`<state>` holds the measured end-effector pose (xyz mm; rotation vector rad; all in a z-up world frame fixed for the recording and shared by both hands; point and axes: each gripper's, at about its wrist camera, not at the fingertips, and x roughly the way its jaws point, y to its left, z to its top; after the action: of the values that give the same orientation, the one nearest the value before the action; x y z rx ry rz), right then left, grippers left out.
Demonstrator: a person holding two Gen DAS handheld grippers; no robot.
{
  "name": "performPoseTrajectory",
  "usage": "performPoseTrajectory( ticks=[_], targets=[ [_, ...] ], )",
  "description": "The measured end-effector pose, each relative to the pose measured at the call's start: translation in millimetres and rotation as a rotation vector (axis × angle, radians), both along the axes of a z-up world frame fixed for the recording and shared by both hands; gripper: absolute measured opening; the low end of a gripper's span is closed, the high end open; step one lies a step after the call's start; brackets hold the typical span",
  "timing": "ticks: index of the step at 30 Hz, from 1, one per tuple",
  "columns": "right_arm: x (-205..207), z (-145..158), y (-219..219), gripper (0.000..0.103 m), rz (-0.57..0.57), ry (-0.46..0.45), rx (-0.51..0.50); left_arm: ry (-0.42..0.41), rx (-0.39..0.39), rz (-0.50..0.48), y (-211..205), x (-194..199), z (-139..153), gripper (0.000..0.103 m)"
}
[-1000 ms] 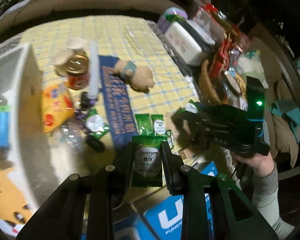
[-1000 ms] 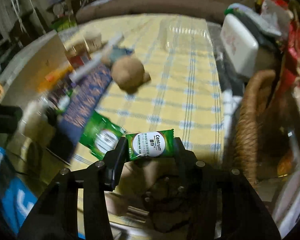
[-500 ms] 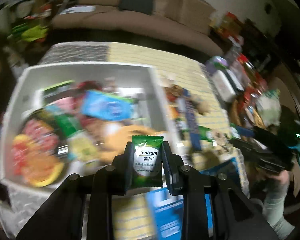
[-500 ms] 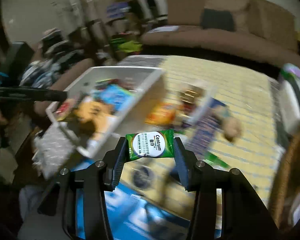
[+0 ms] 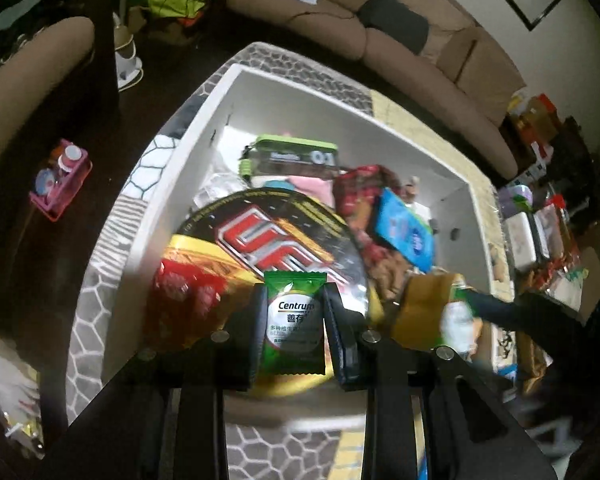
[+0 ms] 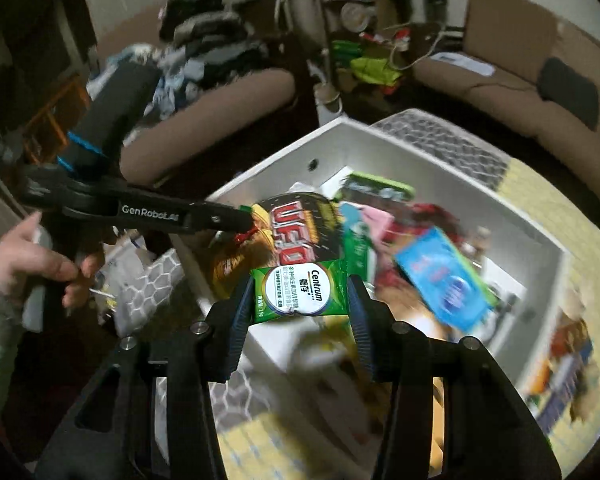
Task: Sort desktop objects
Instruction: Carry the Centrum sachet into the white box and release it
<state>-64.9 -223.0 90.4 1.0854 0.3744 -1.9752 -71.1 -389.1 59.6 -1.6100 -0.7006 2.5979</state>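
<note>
Holding one green sachet in each gripper | left gripper (image 5: 296, 330) clamps left sachet (image 5: 295, 326), lower centre of frame | right gripper (image 6: 299, 298) clamps right sachet (image 6: 299, 292), centre | change: you have swung both from the checked tablecloth to above the white bin (image 5: 308, 98) | judgement: ready to drop.

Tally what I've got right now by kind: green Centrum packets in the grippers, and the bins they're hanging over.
Green Centrum packets: 2, one shut in the left gripper as left packet, one shut in the right gripper as right packet.
White bins: 1, the white bin, already holding mixed snacks.
Total: 3
</note>
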Motion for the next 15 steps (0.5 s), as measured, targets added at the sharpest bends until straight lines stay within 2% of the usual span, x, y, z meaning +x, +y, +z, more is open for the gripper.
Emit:
performPoseTrajectory(
  ticks=[3, 6, 10, 12, 15],
  targets=[
    [-7, -28, -35, 0.044, 0.010, 0.003, 0.055, -0.027, -0.014, -0.010, -4, -12, -14, 0.028],
    [-9, -44, -51, 0.044, 0.015, 0.023, 0.101, -0.040, -0.007, -0.013, -9, -18, -25, 0.028],
    [-7, -51, -61, 0.044, 0.020, 0.068, 0.147, -0.040, -0.010, -0.026, -8, -23, -32, 0.028],
    [-6, -53, -67, 0.049, 0.026, 0.096, 0.174, -0.041, -0.017, -0.026, -7, -25, -33, 0.028],
    [-6, -54, -69, 0.050, 0.034, 0.114, 0.196, -0.041, -0.017, -0.018, -8, -25, -33, 0.039]
  ],
)
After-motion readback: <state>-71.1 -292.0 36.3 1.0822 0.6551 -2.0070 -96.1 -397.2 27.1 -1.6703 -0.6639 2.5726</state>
